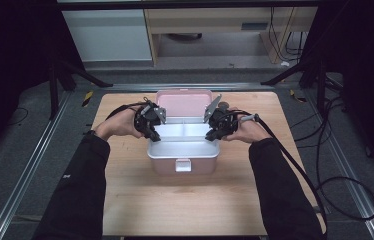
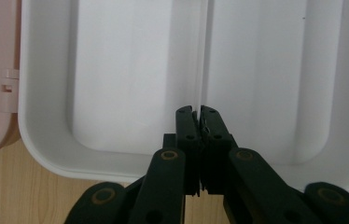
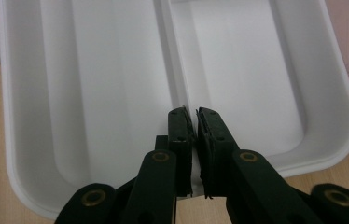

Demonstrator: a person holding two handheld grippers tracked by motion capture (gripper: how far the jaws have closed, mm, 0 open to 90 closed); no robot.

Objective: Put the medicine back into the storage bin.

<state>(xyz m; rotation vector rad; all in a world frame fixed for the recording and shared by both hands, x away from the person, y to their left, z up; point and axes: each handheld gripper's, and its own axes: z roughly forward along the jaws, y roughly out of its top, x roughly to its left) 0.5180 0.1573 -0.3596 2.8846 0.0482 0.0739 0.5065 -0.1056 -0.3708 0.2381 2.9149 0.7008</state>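
Both jaws are pinching the tray's (image 1: 185, 131) end edges; you are lowering it into the open box (image 1: 182, 162), not yet seated.

Left gripper (image 2: 196, 122) and right gripper (image 3: 190, 122) are each gripping the rim.

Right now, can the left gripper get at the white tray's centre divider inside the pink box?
Probably yes: the left gripper sits over the white tray, shut about its divider, lid open, nothing between.

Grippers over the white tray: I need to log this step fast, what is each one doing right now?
Left gripper: closed on the centre divider of the white tray.
Right gripper: closed on the same divider, from the other side.
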